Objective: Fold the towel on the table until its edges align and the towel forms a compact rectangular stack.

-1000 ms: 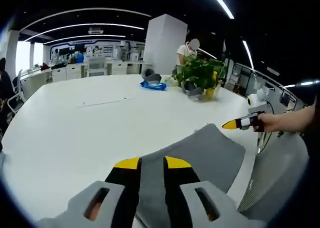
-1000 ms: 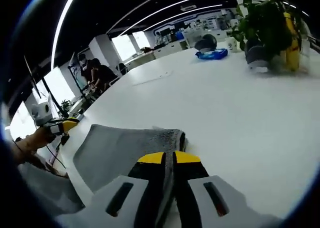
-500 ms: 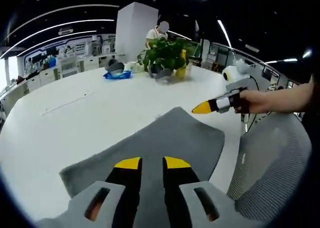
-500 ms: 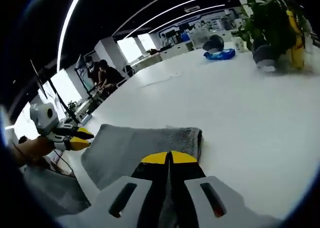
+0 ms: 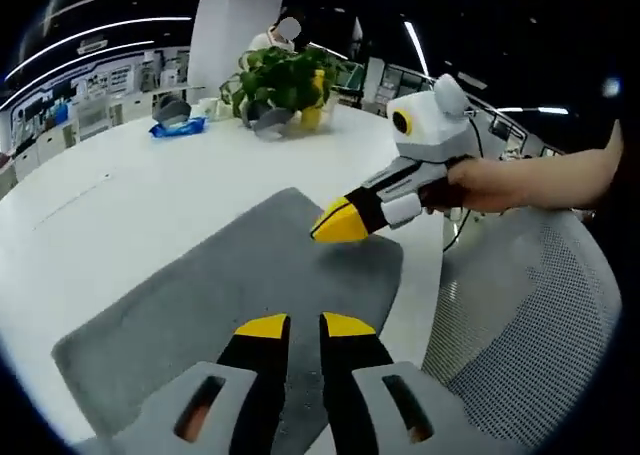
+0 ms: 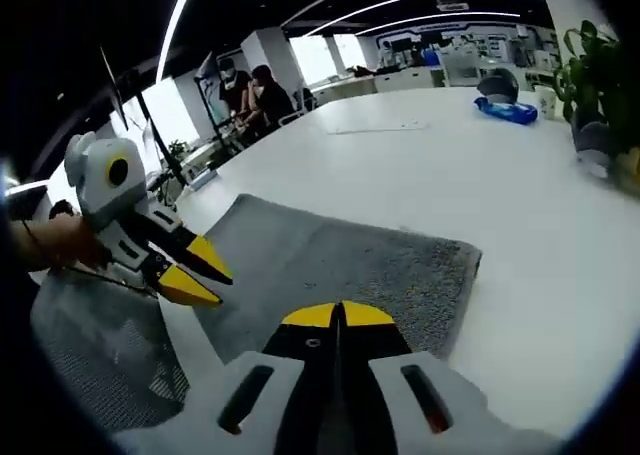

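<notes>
Towel point(image 5: 230, 275) was plain mid-grey w/ fuzzy nap. Counter point(image 5: 120, 195) was white. Both hand-held grippers had grey bodies, black jaws & yellow tips: left hand-held gripper point(image 5: 293, 325), right hand-held gripper point(image 6: 340, 315). Chair point(image 5: 530, 335) was grey mesh. Plant point(image 5: 280, 75) was green, cloth point(image 5: 178, 128) by it blue.

Towel point(image 5: 230, 275) nubby matt cloth; table point(image 5: 150, 190) seemingly smooth.
</notes>
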